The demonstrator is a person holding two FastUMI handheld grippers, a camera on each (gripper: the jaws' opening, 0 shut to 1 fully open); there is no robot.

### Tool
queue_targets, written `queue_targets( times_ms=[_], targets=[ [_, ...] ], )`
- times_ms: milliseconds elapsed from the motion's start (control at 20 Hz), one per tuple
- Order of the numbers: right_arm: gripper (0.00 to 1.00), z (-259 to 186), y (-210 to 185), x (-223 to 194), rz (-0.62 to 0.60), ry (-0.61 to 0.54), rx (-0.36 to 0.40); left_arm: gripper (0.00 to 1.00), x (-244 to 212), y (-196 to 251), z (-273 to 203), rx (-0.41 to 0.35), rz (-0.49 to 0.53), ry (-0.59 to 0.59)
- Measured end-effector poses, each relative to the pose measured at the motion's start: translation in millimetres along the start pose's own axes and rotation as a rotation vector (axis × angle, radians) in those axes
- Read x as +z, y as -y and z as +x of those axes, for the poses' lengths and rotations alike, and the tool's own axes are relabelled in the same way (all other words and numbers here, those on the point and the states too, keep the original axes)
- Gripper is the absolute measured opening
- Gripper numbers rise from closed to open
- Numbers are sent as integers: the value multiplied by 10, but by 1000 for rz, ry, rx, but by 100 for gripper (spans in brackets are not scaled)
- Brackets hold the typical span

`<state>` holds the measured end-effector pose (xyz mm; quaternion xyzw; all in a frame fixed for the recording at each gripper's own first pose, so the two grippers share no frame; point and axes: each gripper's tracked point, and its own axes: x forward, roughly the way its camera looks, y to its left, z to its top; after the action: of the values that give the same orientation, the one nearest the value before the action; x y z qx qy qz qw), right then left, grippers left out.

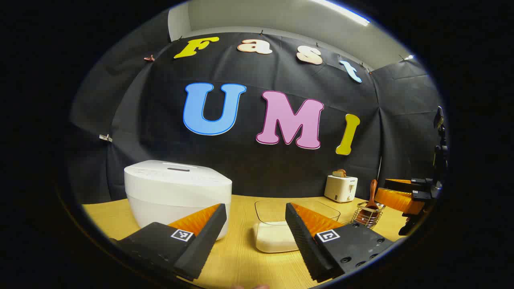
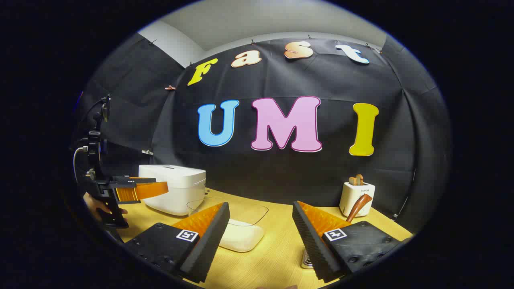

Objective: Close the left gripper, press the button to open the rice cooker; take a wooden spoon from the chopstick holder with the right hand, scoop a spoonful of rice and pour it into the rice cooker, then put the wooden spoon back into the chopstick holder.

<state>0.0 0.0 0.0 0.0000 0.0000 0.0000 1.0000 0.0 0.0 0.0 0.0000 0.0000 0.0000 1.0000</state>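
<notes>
Nearest the lens at the bottom of the left gripper view, the left gripper [image 1: 255,224] stands wide with nothing between its fingers; the right gripper [image 2: 260,224] at the bottom of the right gripper view is equally wide and empty. A white, rounded plastic rice cooker [image 1: 176,194] sits lid-down at lower left, on the pale wooden table [image 1: 241,257]; it looks heavy and steady enough to take a press. I cannot make out its button. At lower centre, a clear glass dish of white rice [image 1: 281,230] is probably fragile and slick. At lower right, the brown wooden spoon [image 1: 373,194] stands upright in the wire chopstick holder [image 1: 367,214]: stiff, light, best gripped by the exposed handle. Behind it sits a cream toaster [image 1: 340,188]. Open table lies between cooker and dish.
</notes>
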Motion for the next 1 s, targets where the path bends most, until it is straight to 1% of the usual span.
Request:
queue_targets(
  times_ms=[200, 600, 1000],
  targets=[
    [97, 2, 14, -14, -3, -3, -4, 95, 11, 12, 5, -1, 2, -1],
    [97, -15, 90, 57, 8, 28, -34, 95, -17, -14, 13, 4, 2, -4],
    [97, -7, 56, 8, 5, 14, -25, 95, 32, -44, -3, 11, -3, 6]
  ],
)
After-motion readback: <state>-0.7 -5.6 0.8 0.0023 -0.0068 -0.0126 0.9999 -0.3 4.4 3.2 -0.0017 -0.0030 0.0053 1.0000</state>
